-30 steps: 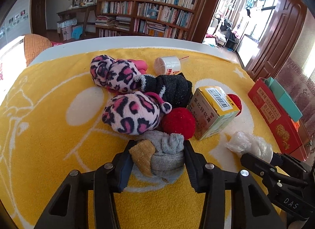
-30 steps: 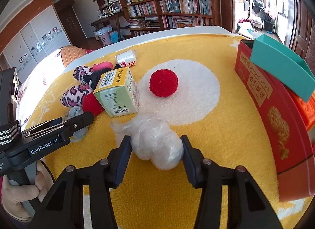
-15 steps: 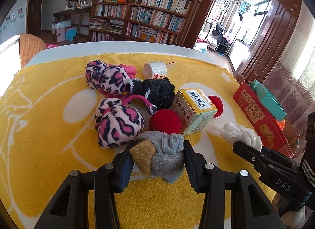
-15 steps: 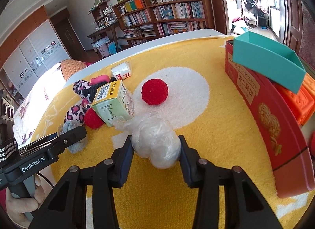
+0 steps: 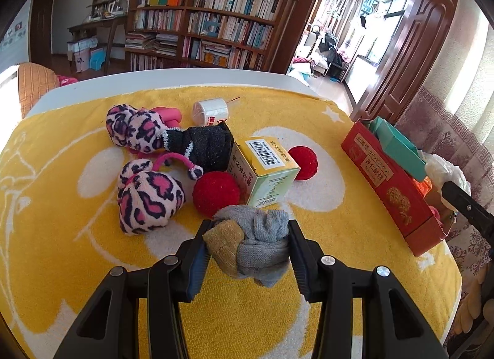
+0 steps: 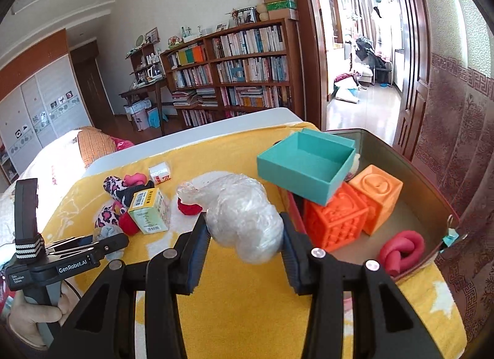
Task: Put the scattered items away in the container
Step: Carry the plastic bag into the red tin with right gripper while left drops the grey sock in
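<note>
red tin (image 6: 410,170): nearer in the right view than a second ago, blocks inside | right tongs (image 6: 244,237): just tightened on plastic-wrap ball (image 6: 244,220), lifted beside tin, drop likely next | left tongs (image 5: 247,249): gripping grey sock bundle (image 5: 256,235), raised slightly above yellow towel (image 5: 61,235)

fuzzy knitted sock bundle (image 5: 253,244), glossy crinkled plastic wad (image 6: 244,220), terry towel (image 5: 61,204)

Bright daylight pouring in from the doorway (image 6: 364,59) at right, blown out near white there. Soft shadows only, on the yellow cloth (image 5: 61,235). Heavy fisheye bending at the edges, black vignette in the corners. Sharp focus, no real motion blur.
</note>
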The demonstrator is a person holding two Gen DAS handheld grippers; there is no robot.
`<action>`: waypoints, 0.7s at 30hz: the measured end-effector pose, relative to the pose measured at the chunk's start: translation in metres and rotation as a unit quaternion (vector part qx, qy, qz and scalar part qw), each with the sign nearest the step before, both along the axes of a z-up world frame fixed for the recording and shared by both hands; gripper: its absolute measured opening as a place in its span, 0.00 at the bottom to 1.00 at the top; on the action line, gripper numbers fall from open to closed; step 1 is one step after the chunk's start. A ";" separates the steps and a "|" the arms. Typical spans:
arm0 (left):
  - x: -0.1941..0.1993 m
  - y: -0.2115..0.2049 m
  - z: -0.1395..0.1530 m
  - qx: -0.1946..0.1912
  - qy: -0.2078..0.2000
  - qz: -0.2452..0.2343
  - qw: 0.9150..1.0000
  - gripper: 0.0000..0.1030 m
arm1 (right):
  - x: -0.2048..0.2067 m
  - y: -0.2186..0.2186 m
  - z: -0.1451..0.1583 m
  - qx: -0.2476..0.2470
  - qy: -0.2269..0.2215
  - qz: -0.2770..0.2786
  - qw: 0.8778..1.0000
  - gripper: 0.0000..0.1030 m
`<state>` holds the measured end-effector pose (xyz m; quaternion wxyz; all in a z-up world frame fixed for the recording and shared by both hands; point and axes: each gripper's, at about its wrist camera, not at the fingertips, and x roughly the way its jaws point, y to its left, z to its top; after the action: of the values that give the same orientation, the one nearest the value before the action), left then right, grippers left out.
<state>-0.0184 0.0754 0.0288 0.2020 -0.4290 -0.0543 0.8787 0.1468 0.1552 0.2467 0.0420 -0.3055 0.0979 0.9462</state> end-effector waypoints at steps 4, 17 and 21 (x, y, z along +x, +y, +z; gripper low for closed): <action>0.007 0.014 0.009 0.006 0.008 -0.013 1.000 0.47 | 0.016 0.031 0.004 0.006 0.005 -0.037 0.999 0.46; 0.038 0.110 0.048 0.025 0.034 -0.121 0.992 0.47 | 0.034 0.102 -0.002 -0.015 0.005 -0.107 0.994 0.46; 0.042 0.140 0.049 0.034 0.026 -0.146 0.988 0.47 | 0.033 0.114 -0.005 -0.028 0.001 -0.105 0.994 0.47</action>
<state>0.0232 0.2157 0.0776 0.3440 -0.4027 -0.0152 0.8481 0.1795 0.2687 0.2419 0.1321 -0.2940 0.1558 0.9337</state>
